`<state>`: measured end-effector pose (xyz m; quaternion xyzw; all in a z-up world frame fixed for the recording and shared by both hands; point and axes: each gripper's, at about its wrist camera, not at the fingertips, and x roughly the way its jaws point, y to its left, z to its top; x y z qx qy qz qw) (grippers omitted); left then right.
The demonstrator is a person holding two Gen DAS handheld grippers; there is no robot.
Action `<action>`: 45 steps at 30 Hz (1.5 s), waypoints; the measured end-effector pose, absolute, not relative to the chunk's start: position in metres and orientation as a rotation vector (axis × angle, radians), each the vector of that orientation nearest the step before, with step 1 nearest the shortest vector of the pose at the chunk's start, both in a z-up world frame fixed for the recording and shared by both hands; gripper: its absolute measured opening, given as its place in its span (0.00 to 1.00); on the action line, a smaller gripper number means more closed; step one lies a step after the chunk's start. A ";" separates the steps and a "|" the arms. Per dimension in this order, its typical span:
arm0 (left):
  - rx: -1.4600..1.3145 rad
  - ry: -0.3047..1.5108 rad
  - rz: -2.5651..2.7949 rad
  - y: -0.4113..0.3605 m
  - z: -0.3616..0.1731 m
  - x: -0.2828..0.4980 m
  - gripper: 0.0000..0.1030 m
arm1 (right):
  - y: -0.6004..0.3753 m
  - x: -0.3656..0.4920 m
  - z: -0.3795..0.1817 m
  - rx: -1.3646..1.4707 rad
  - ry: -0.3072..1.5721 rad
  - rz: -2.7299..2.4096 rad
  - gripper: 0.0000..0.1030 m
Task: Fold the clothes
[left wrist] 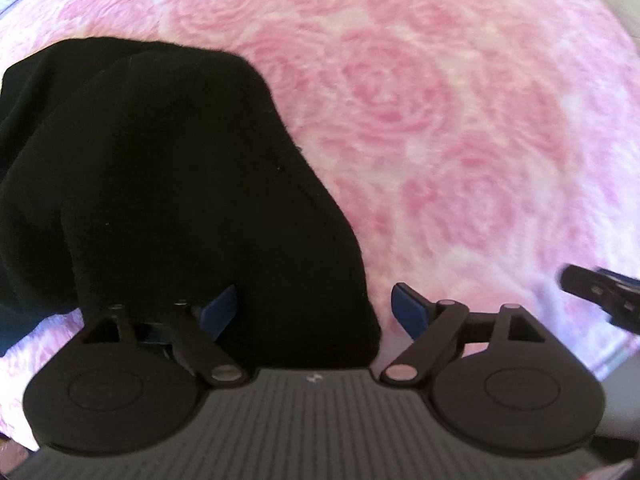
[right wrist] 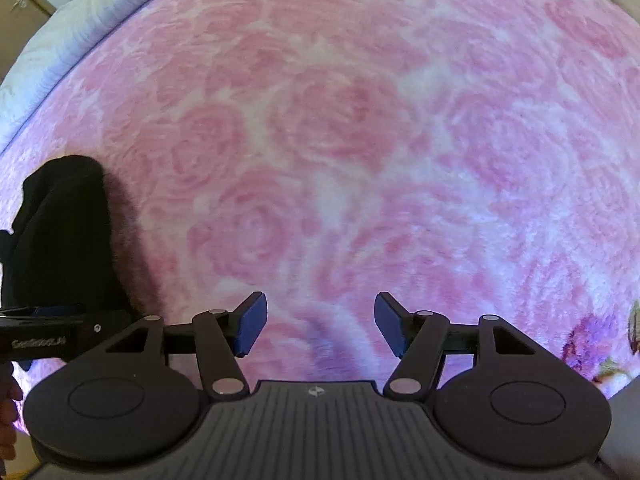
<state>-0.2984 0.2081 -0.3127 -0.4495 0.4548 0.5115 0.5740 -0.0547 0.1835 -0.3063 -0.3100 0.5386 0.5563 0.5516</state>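
Observation:
A black garment (left wrist: 160,168) lies bunched in a thick mound on the pink rose blanket (left wrist: 440,120), filling the left half of the left wrist view. My left gripper (left wrist: 314,310) is open wide, and the near end of the garment reaches in between its blue pads (left wrist: 408,308), covering part of the left one. In the right wrist view the same garment (right wrist: 64,232) shows at the far left, with the left gripper (right wrist: 40,336) in front of it. My right gripper (right wrist: 320,324) is open over bare blanket, holding nothing. Its tip (left wrist: 600,296) shows at the right edge of the left wrist view.
The blanket (right wrist: 360,140) spreads wide ahead and to the right of both grippers. White quilted bedding (right wrist: 60,32) borders it at the upper left, with a cupboard door (right wrist: 24,4) beyond. A hand (right wrist: 8,420) shows at the lower left edge.

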 end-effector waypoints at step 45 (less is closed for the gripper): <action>-1.212 0.535 1.332 0.133 -0.223 -0.825 0.06 | 0.180 -0.377 -0.281 0.124 1.833 1.073 0.69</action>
